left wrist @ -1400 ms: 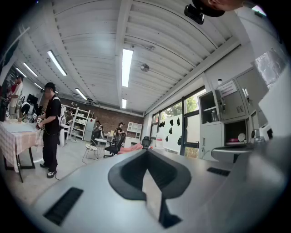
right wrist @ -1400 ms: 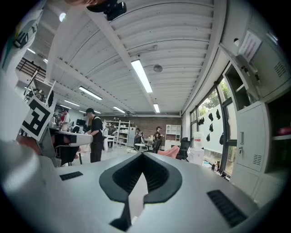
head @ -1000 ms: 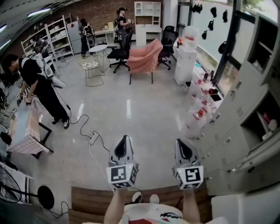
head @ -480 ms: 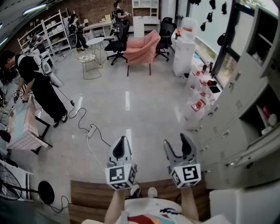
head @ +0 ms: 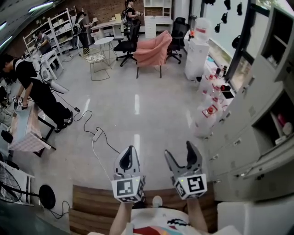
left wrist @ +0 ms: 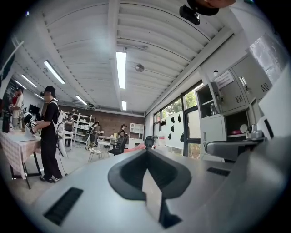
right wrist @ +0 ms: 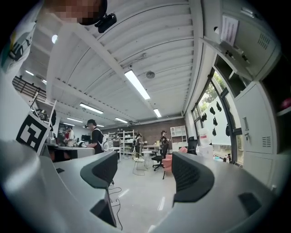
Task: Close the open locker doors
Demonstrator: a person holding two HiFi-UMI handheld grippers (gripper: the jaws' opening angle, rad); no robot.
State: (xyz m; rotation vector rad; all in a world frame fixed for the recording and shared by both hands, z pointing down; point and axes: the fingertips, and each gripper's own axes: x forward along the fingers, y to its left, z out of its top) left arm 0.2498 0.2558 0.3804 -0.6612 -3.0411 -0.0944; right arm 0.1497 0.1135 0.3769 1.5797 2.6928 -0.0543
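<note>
Two tools: left tool (head: 130,150) pressed shut, right tool (head: 179,150) just spread, nothing btwn. Risk: open locker (head: 277,123) off to right; hasty swing may slam it.

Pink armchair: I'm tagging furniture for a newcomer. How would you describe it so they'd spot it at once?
At the far end of the grey floor, before the brick wall, chairs cluster. The armchair stands between two black office chairs; it alone is salmon pink, on thin dark legs.
</note>
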